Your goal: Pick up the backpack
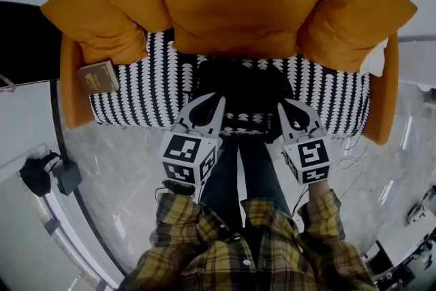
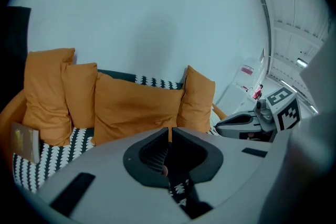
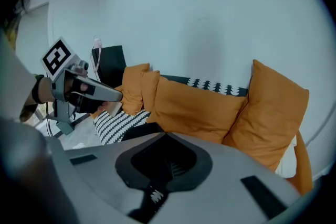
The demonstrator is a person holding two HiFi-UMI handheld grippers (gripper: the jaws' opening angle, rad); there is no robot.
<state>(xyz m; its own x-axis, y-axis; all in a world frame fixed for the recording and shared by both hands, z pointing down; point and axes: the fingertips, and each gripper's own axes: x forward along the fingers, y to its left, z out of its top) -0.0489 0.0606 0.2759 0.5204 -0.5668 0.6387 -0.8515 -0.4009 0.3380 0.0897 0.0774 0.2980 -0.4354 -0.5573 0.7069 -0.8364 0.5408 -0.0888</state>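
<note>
Flanking backpack point(image 1: 238, 88) | left tool point(image 2: 169, 131) fully closed | right tool point(image 3: 165, 135) fully closed

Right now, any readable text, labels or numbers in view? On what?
No text reads clearly.
On the book: cover print too blurred.
On the red-and-white card by the wall: too small.
On left gripper and right gripper: square markers only, no letters.
</note>
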